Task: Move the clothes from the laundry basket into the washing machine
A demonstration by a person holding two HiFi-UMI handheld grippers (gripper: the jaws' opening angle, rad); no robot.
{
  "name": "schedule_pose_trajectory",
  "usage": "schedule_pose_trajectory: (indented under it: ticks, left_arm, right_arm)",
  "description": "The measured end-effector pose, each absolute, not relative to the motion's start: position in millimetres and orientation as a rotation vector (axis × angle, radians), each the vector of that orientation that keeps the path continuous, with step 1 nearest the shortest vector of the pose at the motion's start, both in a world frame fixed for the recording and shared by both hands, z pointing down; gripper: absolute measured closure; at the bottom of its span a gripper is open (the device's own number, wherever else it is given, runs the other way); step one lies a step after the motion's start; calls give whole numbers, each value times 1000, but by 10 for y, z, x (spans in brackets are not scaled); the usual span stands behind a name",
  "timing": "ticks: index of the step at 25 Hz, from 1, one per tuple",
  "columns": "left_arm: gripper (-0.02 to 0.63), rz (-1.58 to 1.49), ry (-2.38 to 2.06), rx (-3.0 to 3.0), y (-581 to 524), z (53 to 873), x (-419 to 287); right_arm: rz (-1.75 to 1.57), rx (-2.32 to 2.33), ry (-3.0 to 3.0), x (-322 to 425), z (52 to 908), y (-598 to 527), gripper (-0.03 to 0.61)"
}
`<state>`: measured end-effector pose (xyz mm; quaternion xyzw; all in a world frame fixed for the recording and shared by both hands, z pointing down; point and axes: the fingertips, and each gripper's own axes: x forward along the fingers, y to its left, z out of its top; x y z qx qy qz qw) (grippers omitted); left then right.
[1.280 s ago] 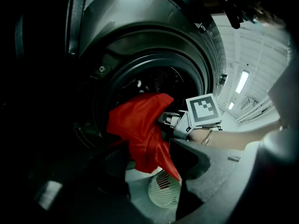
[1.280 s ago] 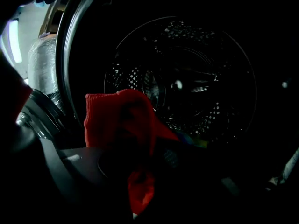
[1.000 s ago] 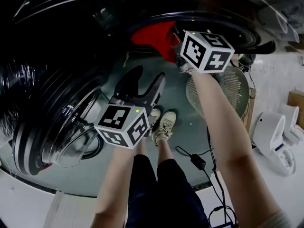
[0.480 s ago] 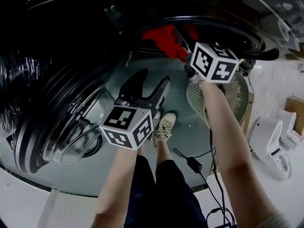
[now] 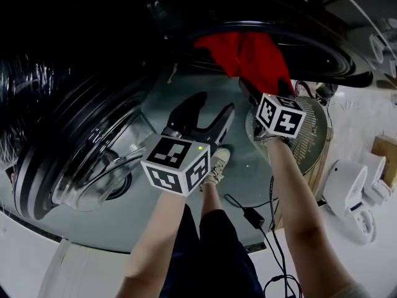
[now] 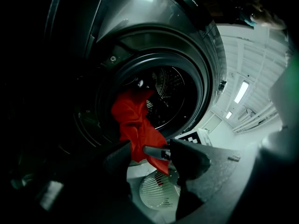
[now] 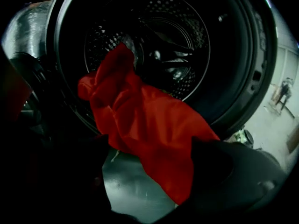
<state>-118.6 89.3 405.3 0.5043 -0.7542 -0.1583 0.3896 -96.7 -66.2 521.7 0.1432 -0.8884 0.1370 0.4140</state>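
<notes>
A red cloth (image 5: 248, 54) hangs out of the washing machine's drum opening (image 7: 154, 45) and down over its dark rim. Its lower end lies between the jaws of my right gripper (image 5: 265, 95), just below the opening. In the right gripper view the cloth (image 7: 149, 129) touches the right jaw; the jaws stand wide apart with floor showing between them, so my right gripper (image 7: 149, 146) is open. My left gripper (image 5: 214, 104) is open and holds nothing, lower and to the left. The left gripper view shows the cloth (image 6: 135, 125) past those jaws. The white slatted laundry basket (image 5: 310, 129) stands under my right arm.
The round glass washer door (image 5: 80, 160) stands swung open at the left. A black cable and power adapter (image 5: 257, 211) lie on the floor by my feet. A white appliance (image 5: 356, 188) and a cardboard box (image 5: 384, 148) sit at the right.
My right gripper has drawn back from the drum mouth toward me. More of the red cloth now hangs out of the opening. The left gripper has shifted slightly right.
</notes>
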Motion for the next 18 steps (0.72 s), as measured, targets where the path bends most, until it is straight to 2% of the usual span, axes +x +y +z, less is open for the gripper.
schedule_pose_trajectory:
  ticks: [4,6,7,12,14,15,18]
  left_arm:
    - [358,-426,-1912,1254,877,4122,-1172]
    - [358,-436,-1913,1237,862,4167,-1169]
    - [358,-441,-1911,1233,850,4187,-1164]
    - [373,-465,-1912,1213,825,4253,-1174]
    - [377,-472,-1908,1205,828,4261,-1170]
    - [378,-472,-1904,1207,823,4258,-1166]
    - [378,-472,-1896,1219,810,4220,-1170]
  right_arm:
    - [384,412,-2108,-968,5666,-743,23]
    - [371,445,-2066,-1007,5778,-825,65]
    - [370,468,-2045,-1024,5803,-869,139]
    - [390,479,-1987,-1085,5774,-880,297]
    - [416,458,-2026,-1075,5684,-820,426]
    - [441,436,-2065,-1080,5611,-787,462]
    - [540,358,-2210,-1131,5295,-710,491]
